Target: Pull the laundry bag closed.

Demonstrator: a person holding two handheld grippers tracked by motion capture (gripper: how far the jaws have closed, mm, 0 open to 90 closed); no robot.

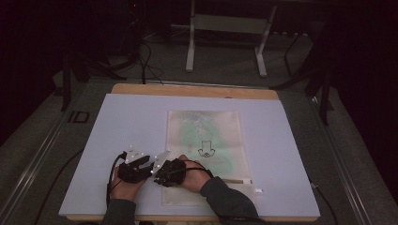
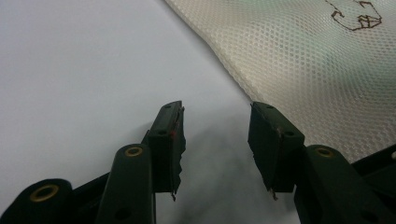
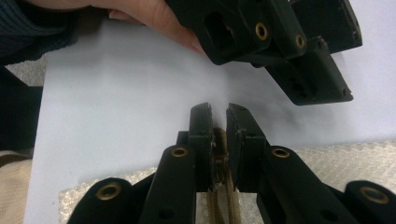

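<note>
A worktop (image 1: pixel 117 140) covered by a pale lavender-white sheet is seen in the high view, with a wooden edge exposed along its far side. A cream mesh bag (image 1: pixel 206 136) is laid flat on the sheet, right of centre, running from the middle of the worktop to the near edge. A small dark outline emblem (image 1: pixel 205 150) is printed near the middle of the bag, and a greenish shape is faintly visible through the mesh.

Both hands are positioned at the near left corner of the bag, close together. The left gripper (image 1: pixel 141 161) is held just left of the bag's left edge, over the bare sheet. In the left gripper view, the left gripper (image 2: pixel 217 135) is shown with its jaws set well apart and nothing between them; the right-hand jaw tip lies at the bag's edge (image 2: pixel 289 70).

The right gripper (image 1: pixel 162 171) is held at the bag's left edge, directly beside the left gripper. In the right gripper view, the right gripper (image 3: pixel 219 126) is shown with its jaws drawn almost together, a narrow gap remaining at the tips. A tan zipper (image 3: pixel 219 186) of the bag is clamped between the jaws lower down. The left gripper (image 3: pixel 280 42) and the fingers (image 3: pixel 159 21) holding it are visible just beyond.
</note>
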